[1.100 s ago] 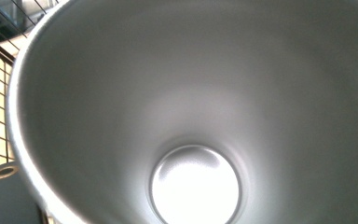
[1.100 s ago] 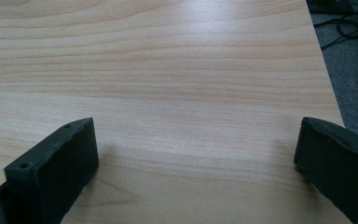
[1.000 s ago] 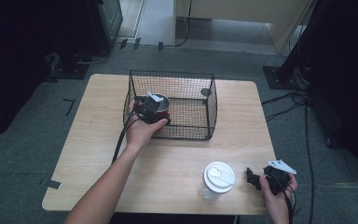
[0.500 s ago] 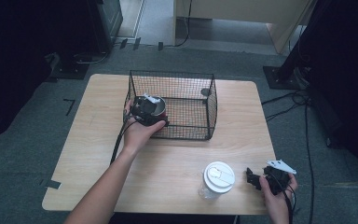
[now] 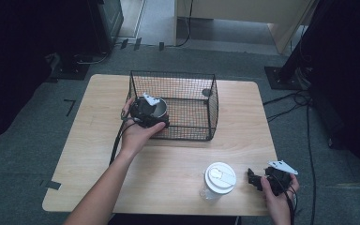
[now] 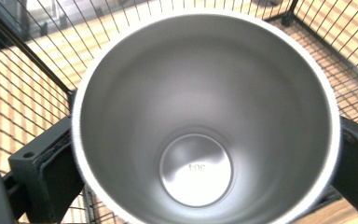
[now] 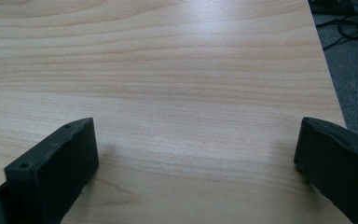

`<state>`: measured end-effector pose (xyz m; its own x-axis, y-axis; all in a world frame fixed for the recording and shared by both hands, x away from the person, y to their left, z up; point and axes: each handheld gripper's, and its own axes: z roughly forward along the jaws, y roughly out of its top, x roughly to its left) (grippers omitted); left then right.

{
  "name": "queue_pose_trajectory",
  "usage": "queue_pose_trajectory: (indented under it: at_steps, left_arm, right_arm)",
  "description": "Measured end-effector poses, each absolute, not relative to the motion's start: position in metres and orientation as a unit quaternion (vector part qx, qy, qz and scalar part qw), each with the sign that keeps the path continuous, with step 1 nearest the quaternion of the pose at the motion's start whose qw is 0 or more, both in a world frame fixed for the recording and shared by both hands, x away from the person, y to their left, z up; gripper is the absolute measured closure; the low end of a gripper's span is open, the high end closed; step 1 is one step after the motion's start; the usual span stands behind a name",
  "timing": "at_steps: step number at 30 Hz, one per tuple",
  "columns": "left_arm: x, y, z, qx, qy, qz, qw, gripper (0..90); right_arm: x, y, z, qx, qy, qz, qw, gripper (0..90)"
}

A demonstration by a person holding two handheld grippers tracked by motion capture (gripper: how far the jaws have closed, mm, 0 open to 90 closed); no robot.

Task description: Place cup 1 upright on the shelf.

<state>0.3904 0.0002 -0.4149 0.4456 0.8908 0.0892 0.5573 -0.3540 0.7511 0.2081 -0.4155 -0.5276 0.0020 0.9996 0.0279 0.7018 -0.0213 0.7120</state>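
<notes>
at the basket's near-left corner: left hand-held gripper [image 5: 151, 112] w/ jaws clamped on the steel cup [image 6: 205, 121], one jaw on each side of its wall
cup position: held at the wire basket [image 5: 178, 105] wall, mouth tipped toward the gripper cam; inside looks empty; can't tell if its base rests on the basket floor or hangs above it
grip risk: smooth tapered metal, jaws press the outer wall only; cup could slide or rotate out if the squeeze eases before it's seated
basket risk: cup rim sits close to the wire mesh; a snag on the top wire could drag the light basket across the counter [image 5: 98, 140] or tip the cup
release risk: letting go while it's tilted = cup prob. rolls on its side inside the basket
right hand-held gripper [image 5: 262, 180]: jaws wide apart, holding nothing, low over the counter near the front-right edge
lidded cup [image 5: 218, 180]: upright just beside the right gripper; a careless sideways move could knock it over, maybe off the front edge
cable: left gripper's cable trails over the counter by the forearm; could catch on pull-back
</notes>
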Motion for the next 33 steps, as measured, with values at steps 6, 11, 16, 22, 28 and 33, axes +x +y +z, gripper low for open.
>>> queue_pose_trajectory:
  at_steps: [6,11,16,22,28,33]
  left_arm:
    - [0.377,0.007,-0.397,0.77,0.453,0.256,0.37,0.0]
    - [0.364,0.016,-0.384,0.762,0.448,0.259,0.39,0.0]
    - [0.353,0.031,-0.381,0.75,0.455,0.257,0.406,0.0]
    - [0.338,0.048,-0.385,0.742,0.461,0.259,0.414,0.0]
    - [0.324,0.064,-0.395,0.736,0.466,0.26,0.416,0.0]
    - [0.317,0.079,-0.403,0.727,0.479,0.258,0.418,0.0]
  right_arm:
    - [0.208,-0.416,-0.528,0.657,0.648,0.282,0.264,0.0]
    - [0.208,-0.416,-0.528,0.657,0.648,0.282,0.264,0.0]
    - [0.208,-0.416,-0.528,0.657,0.648,0.282,0.264,0.0]
    - [0.208,-0.416,-0.528,0.656,0.648,0.282,0.264,0.0]
    - [0.208,-0.415,-0.528,0.657,0.647,0.282,0.264,0.0]
    - [0.208,-0.415,-0.528,0.657,0.648,0.282,0.264,0.0]
